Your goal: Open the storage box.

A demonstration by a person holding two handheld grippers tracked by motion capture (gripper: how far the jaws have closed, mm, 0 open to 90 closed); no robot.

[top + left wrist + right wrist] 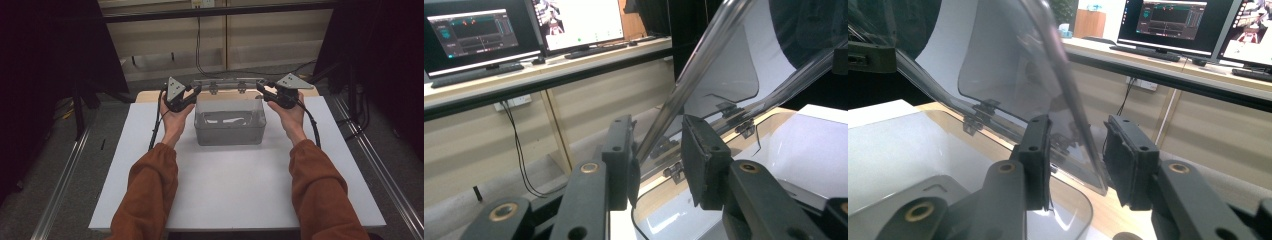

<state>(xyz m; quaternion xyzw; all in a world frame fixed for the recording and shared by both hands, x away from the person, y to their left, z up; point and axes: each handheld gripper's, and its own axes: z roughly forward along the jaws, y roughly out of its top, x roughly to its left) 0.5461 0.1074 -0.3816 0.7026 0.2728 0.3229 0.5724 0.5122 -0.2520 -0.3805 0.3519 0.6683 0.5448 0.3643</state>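
We hold one gripper at each end of the hinged lid. In the left gripper view, the left gripper (659, 165) has its jaws narrow, one on each face of the clear lid (704, 55) at its side edge; the near pad (631, 175) touches the plastic, while a slight gap shows at the other pad, so we cannot tell whether the grip is complete. In the right gripper view, the right gripper (1078, 160) straddles the opposite side edge in the same manner, jaws narrow, with the edge passing between them and a gap visible at the right pad (1120, 155).

From above, the left gripper (186, 100) and right gripper (270, 92) flank the rear of the clear box (230, 127), which stands at the far middle of the white table (230, 190). The lid is raised on its rear hinges (227, 87), tilted back from the box opening. We judge the symmetric placement serves to swing the lid evenly, without twisting the hinges.
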